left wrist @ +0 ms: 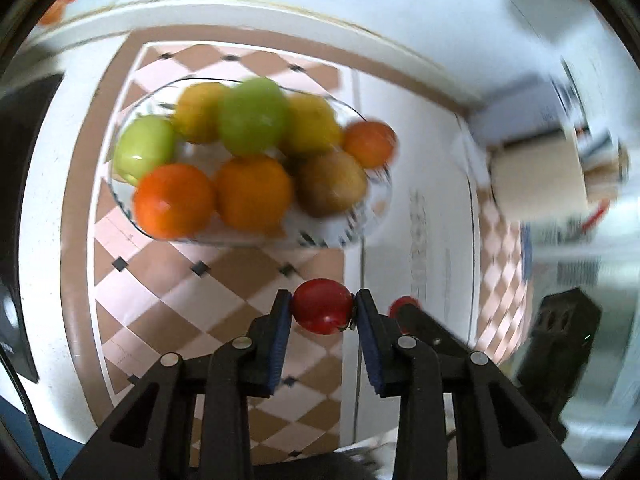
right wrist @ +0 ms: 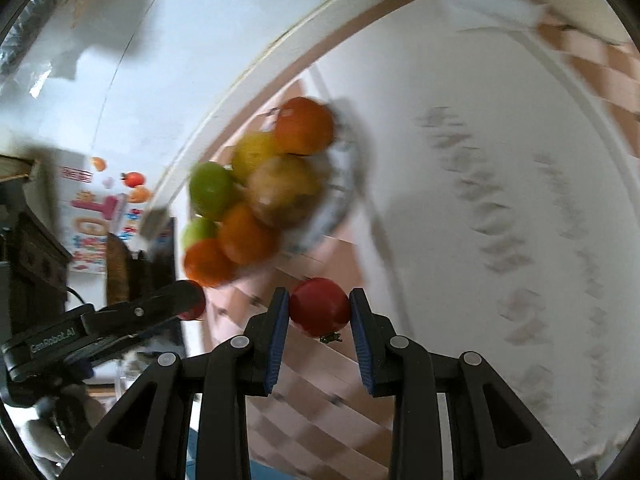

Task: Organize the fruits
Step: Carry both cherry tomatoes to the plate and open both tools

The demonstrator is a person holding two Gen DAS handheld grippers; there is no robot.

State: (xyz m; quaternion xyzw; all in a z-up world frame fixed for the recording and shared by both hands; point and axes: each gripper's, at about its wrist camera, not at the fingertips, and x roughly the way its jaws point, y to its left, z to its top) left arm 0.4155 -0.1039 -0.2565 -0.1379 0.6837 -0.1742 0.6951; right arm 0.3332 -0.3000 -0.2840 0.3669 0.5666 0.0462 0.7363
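My left gripper (left wrist: 322,309) is shut on a red tomato (left wrist: 322,311) and holds it above the checked tablecloth, short of a glass bowl (left wrist: 372,200). The bowl holds oranges (left wrist: 174,200), green apples (left wrist: 252,118), yellow fruits (left wrist: 312,124) and a brownish fruit (left wrist: 332,182). My right gripper (right wrist: 319,312) is shut on a second red tomato (right wrist: 319,306) and holds it in the air just right of the same bowl (right wrist: 340,200). The left gripper also shows in the right wrist view (right wrist: 188,298), at lower left. The right gripper's arm and its tomato (left wrist: 404,305) show in the left wrist view.
The checked cloth (left wrist: 224,304) lies on a round white table with a brown border (left wrist: 72,240). A cardboard box (left wrist: 536,184) and papers stand at right. A dark cabinet (right wrist: 36,256) and a colourful poster (right wrist: 96,216) are beyond the table's edge. Both views are motion-blurred.
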